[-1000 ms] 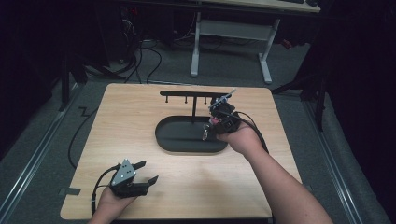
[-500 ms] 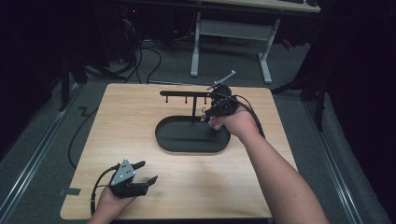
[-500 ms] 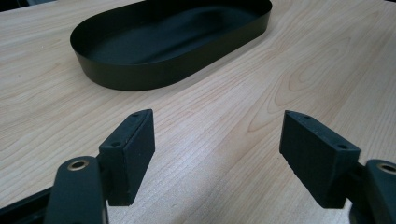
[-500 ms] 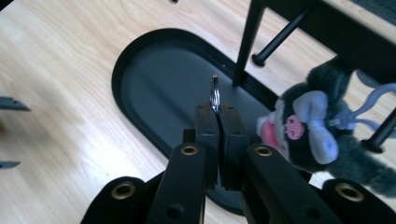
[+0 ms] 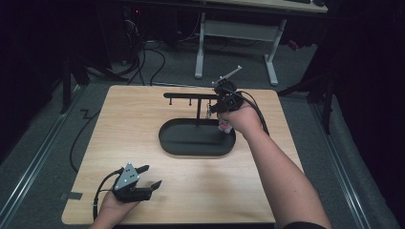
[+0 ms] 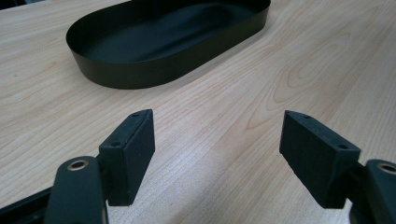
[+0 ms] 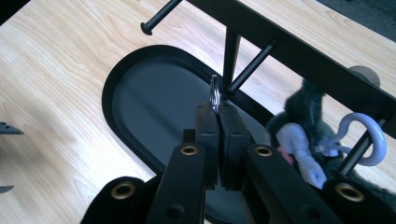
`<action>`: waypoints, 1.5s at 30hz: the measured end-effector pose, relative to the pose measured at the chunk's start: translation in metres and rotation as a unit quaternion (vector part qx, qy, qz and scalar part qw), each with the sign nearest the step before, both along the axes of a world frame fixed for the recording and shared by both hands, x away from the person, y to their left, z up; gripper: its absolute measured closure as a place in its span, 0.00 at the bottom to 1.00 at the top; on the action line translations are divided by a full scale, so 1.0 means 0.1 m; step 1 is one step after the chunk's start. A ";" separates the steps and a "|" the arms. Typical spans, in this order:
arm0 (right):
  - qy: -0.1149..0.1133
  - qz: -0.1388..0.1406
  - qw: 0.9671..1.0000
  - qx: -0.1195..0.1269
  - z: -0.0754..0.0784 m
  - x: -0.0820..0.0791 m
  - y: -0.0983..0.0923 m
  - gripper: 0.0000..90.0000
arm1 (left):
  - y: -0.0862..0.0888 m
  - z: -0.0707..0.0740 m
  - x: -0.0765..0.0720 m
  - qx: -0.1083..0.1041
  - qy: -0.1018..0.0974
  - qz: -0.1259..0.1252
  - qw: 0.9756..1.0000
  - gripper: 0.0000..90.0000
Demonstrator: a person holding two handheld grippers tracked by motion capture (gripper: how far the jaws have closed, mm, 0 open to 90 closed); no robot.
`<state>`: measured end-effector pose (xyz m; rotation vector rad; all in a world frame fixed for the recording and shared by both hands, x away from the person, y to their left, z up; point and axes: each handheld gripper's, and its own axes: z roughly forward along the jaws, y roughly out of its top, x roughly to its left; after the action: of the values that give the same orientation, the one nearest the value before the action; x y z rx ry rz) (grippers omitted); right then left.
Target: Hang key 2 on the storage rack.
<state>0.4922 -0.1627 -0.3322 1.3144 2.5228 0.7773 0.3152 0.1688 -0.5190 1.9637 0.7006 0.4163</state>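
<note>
A black rack (image 5: 188, 96) with short pegs stands at the back rim of a black oval tray (image 5: 167, 143). My right gripper (image 5: 216, 108) hovers by the rack's right half, shut on a thin silver key ring (image 7: 215, 94) that stands upright just before a peg (image 7: 250, 67). To its right, a grey fuzzy toy (image 7: 304, 105) hangs by a pale lilac hook (image 7: 373, 135) on another peg. My left gripper (image 5: 149, 177) rests low at the table's front left, open and with nothing in it (image 6: 217, 156), facing the tray (image 6: 140, 74).
The wooden table (image 5: 129, 119) carries only the tray and rack. A black cable (image 5: 76, 143) trails off its left edge. On the floor behind it stands a white desk frame (image 5: 239, 31).
My right hand has risen and gone back from over the tray toward the rack's bar, carrying the ring. The left hand has stayed where it was.
</note>
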 end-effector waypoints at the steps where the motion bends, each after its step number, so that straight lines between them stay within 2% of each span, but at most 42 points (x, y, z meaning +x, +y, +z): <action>1: -0.002 0.001 1.000 0.002 0.00 0.00 0.00 0.99 | 0.00 0.00 0.00 0.000 0.000 0.000 1.000 0.30; 22: 0.010 -0.011 1.000 0.021 -0.03 0.15 -0.11 0.98 | -0.06 -0.02 -0.01 0.008 0.004 -0.014 1.000 0.30; 28: 0.000 -0.024 1.000 0.013 -0.05 0.21 -0.11 0.97 | -0.07 -0.03 -0.01 0.012 0.003 -0.018 1.000 0.30; 32: -0.008 -0.042 0.999 0.009 -0.08 0.24 -0.09 0.90 | -0.07 -0.03 -0.01 0.013 0.001 -0.018 1.000 0.30; 35: -0.028 -0.050 0.998 0.011 -0.05 0.19 -0.10 0.88 | -0.08 -0.03 -0.01 0.013 0.003 -0.020 1.000 0.30; 38: -0.034 -0.050 0.998 0.017 -0.01 0.10 -0.14 0.87 | -0.09 -0.03 -0.01 0.016 0.003 -0.022 1.000 0.30; 42: -0.035 -0.045 0.998 0.021 0.00 -0.05 -0.20 0.85 | -0.10 -0.03 -0.01 0.013 0.003 -0.024 1.000 0.30; 45: -0.032 -0.042 0.998 0.025 -0.06 -0.18 -0.25 0.84 | -0.10 -0.02 -0.01 0.010 0.004 -0.023 1.000 0.30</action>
<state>0.4741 -0.1878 -0.3382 1.3783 2.3971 0.8544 0.3142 0.1584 -0.5208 1.9973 0.6566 0.3900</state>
